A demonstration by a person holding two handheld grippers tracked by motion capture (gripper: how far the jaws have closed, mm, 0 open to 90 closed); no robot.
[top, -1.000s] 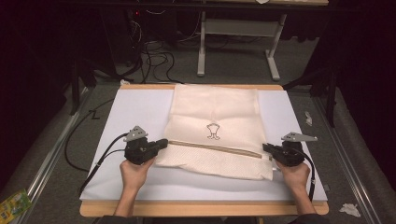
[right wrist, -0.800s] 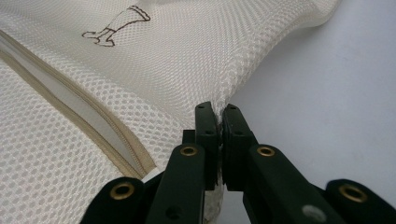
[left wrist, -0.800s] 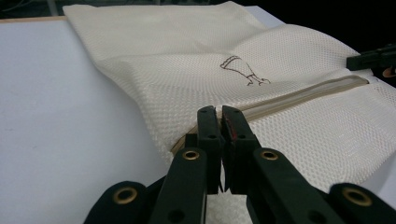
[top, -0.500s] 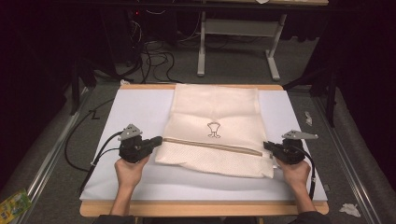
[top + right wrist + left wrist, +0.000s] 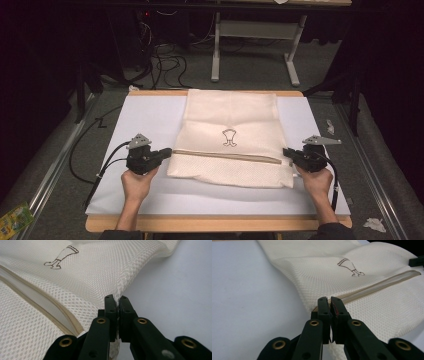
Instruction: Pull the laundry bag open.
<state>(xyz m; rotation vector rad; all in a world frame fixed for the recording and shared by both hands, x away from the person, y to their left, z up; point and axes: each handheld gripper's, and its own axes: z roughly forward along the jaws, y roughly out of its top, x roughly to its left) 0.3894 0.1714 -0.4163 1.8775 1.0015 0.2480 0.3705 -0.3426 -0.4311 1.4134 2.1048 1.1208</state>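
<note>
Mesh laundry bag [image 5: 231,140], cream-coloured, lies flat on the white mat [image 5: 140,120] that covers the wooden table [image 5: 215,223], roughly in the middle and stretching toward the far edge. A tan zipper [image 5: 225,156] runs across its near part, and a small dark printed emblem [image 5: 229,138] sits just beyond the zipper.

At the bag's left edge, by the zipper's end, the left gripper [image 5: 167,152] is held in the person's left hand [image 5: 136,181]; in the left gripper view its jaws are pressed together on the mesh edge [image 5: 329,305], with fabric showing below them. At the bag's right edge, the right gripper [image 5: 286,151] sits in the right hand [image 5: 315,181]; in the right gripper view its jaws pinch a raised fold of mesh [image 5: 117,302] at the border where bag meets mat.

Black cables [image 5: 100,165] trail from the left gripper off the table's left side. Beyond the table stand a grey desk frame [image 5: 255,35] and tangled floor cables [image 5: 165,55].
</note>
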